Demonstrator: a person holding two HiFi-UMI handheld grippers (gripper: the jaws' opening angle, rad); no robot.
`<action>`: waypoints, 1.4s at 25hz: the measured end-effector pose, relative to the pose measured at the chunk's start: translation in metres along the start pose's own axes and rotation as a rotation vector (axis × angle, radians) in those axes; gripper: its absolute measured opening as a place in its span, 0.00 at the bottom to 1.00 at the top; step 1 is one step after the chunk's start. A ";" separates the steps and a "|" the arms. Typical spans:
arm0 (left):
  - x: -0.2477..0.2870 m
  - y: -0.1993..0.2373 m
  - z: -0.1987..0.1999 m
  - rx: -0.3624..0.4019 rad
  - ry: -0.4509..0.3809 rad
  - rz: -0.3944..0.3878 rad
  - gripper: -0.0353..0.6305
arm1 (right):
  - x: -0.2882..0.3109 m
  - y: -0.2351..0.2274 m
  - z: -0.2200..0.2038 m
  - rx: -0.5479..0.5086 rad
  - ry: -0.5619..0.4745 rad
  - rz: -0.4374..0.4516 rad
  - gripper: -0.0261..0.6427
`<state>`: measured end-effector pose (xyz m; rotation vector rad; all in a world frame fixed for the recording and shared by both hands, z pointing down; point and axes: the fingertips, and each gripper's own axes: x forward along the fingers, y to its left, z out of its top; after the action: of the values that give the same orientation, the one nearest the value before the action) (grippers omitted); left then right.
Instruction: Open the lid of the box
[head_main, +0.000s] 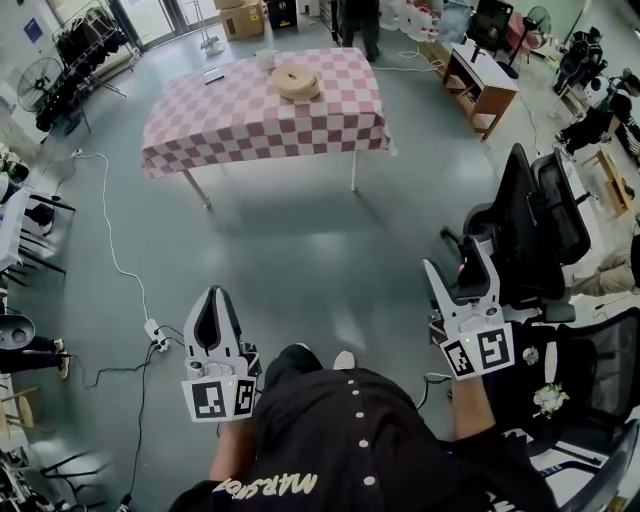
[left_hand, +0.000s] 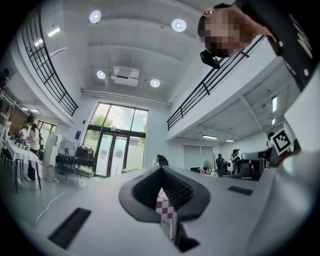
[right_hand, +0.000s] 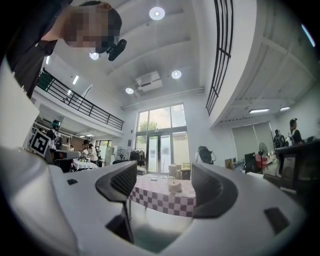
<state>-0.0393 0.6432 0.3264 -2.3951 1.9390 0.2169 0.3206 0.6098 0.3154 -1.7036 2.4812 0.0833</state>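
A round tan box (head_main: 297, 82) with its lid on sits at the far side of a table under a pink-and-white checked cloth (head_main: 250, 120), well ahead of me across the floor. My left gripper (head_main: 213, 297) is held low at my left with its jaws together and nothing in them; in the left gripper view (left_hand: 161, 172) only a sliver of the checked cloth (left_hand: 165, 209) shows past the closed tips. My right gripper (head_main: 455, 258) is at my right, open and empty. The right gripper view (right_hand: 164, 172) frames the box (right_hand: 174, 186) and the table (right_hand: 155, 200) between its spread jaws.
A white cup (head_main: 265, 58) and a small dark item (head_main: 213, 75) also lie on the table. Black office chairs (head_main: 535, 225) stand close at my right. A cable and power strip (head_main: 155, 335) lie on the floor at my left. A person (head_main: 358, 25) stands behind the table.
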 end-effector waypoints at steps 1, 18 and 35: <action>0.002 -0.003 -0.002 -0.001 0.004 -0.001 0.06 | 0.001 -0.003 -0.001 0.002 0.000 0.000 0.53; 0.112 0.039 -0.017 -0.012 -0.007 -0.023 0.06 | 0.105 -0.026 -0.021 -0.018 0.025 -0.013 0.53; 0.216 0.130 -0.025 -0.015 -0.008 -0.019 0.06 | 0.243 -0.005 -0.037 -0.033 0.038 -0.008 0.56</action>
<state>-0.1205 0.4029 0.3265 -2.4168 1.9175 0.2397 0.2365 0.3792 0.3187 -1.7438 2.5141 0.0919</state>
